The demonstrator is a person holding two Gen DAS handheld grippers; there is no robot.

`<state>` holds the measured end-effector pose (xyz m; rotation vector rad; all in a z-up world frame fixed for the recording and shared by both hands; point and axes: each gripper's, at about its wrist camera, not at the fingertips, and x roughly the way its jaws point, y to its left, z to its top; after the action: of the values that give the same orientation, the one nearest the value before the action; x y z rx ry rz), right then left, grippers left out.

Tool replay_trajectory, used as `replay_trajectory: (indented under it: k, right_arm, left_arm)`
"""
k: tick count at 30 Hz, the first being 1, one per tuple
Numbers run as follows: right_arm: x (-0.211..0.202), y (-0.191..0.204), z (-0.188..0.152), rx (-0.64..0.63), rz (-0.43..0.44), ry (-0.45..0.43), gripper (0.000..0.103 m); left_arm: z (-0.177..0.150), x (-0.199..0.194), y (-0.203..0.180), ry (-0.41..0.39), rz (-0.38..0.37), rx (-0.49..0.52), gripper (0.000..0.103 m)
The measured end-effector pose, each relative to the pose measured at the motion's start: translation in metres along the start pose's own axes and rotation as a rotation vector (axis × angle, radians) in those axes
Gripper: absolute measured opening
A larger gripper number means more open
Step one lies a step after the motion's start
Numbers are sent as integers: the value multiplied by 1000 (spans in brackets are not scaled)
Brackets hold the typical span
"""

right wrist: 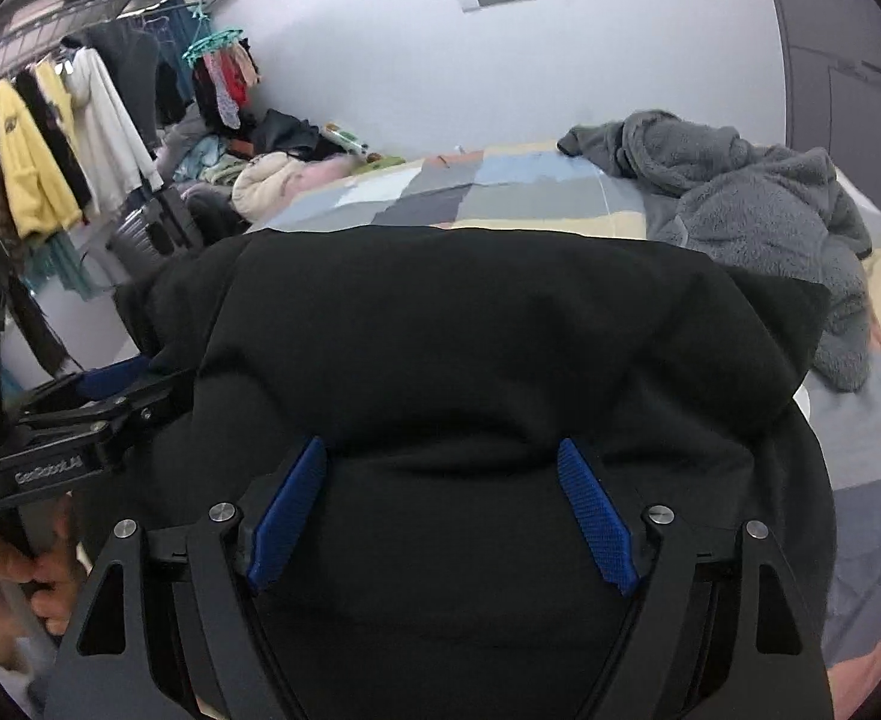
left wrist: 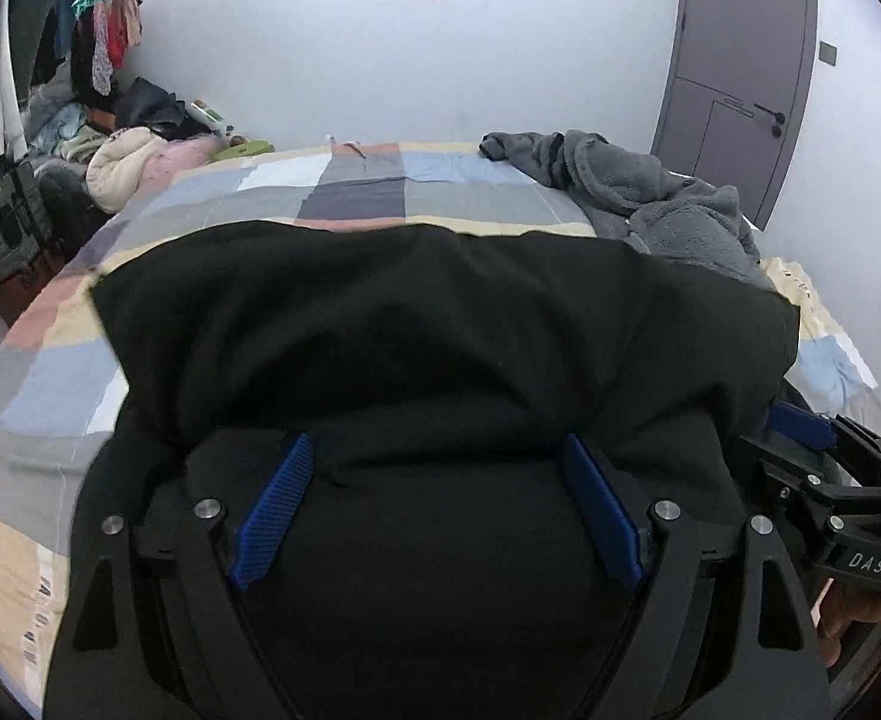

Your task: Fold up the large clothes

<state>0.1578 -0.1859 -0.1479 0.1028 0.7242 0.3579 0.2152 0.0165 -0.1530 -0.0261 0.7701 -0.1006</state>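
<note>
Gaping hand-held grippers [left wrist: 437, 510] [right wrist: 440, 516] under black garment [left wrist: 440, 312]

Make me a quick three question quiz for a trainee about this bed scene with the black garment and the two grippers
1. True or false: the black garment lies bunched between the wide-spread fingers of the left gripper.
2. Multiple choice: what lies on the bed's far right? A) yellow jacket B) grey fleece garment C) suitcase
3. Fill in: the patchwork bedcover is made of coloured ____.

Key: 1 true; 2 B; 3 squares. The right gripper is also spread wide, with black fabric filling its gap.
</note>
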Motion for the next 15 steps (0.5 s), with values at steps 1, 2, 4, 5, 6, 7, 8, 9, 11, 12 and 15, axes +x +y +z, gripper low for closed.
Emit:
replay_trajectory:
  k: [1,2,4,5,6,7,8,9,11,12,15]
  right_arm:
    - [2,-2,-2,5,4,-2,81]
    - [4,-3,-3,9,8,-2,81]
    - [8,-3,-4,4,1,0,81]
    - [10,-2,-3,-3,-7,2,81]
    - [10,0,-4,-7,-12,5,82]
    - [13,1,-3,-16,-20,4,82]
    - [14,2,-3,-26,-28,0,82]
    - [19,3,-3,-42,-42,-4,82]
    - [30,3,-1,-51,-52,-2,83]
    - [34,2,0,-49,-51,-2,84]
    - [43,-2,4,-43,-46,3,84]
  left_arm:
    - [-2,2,0,0,0,-4,85]
    - [-4,5,1,-5,2,-2,85]
    - [-7,11,-1,-9,11,14,85]
    - [-8,14,-1,-17,16,29,85]
    - [-8,16,-2,-23,18,36,85]
    - [-9,18,-1,-23,19,36,86]
    - [-7,23,1,-19,14,24,86]
    - [-6,27,3,-18,10,18,86]
    - [-5,36,4,-9,3,13,87]
    - [-5,38,5,-6,5,12,87]
    - [-1,46,8,1,-2,11,87]
